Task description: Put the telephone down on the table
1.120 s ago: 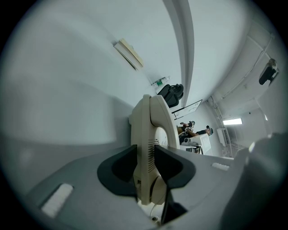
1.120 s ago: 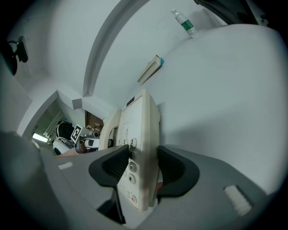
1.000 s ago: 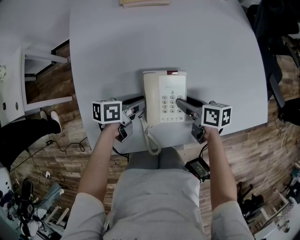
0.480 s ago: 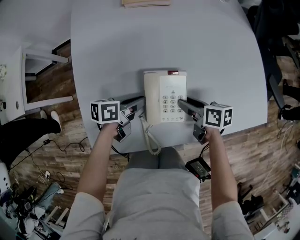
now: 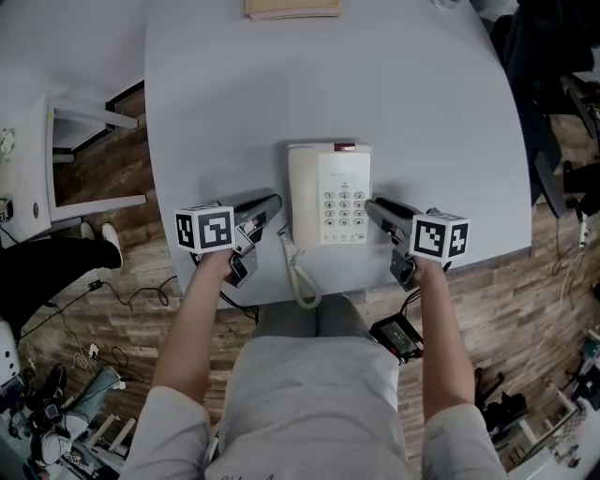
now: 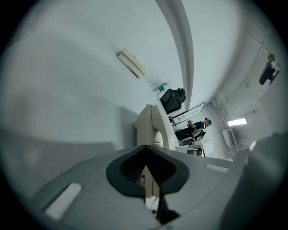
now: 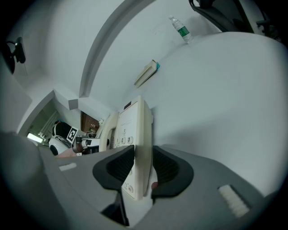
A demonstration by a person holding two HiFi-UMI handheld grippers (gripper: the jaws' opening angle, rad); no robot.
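Two grippers flank a cream telephone (image 5: 328, 199) that sits flat on a pale grey table (image 5: 422, 112), at the centre of the head view.

Nearest, the phone's coiled cord (image 5: 298, 277) hangs over the table's near edge, above the person's lap. The left gripper (image 5: 275, 200) lies just left of the phone with its jaws closed on nothing. The right gripper (image 5: 369, 204) sits right at the phone's right edge. Its jaws are partly apart and have just been closing, and that edge shows in the gap with no firm clamp visible. Bare tabletop spreads wide on both sides and beyond the phone. At the far edge, top centre, lies a tan book (image 5: 292, 7), with a bottle (image 7: 181, 29) farther right. Off the table are a white cabinet (image 5: 37, 159) on the left and a dark chair (image 5: 548, 84) at the upper right.
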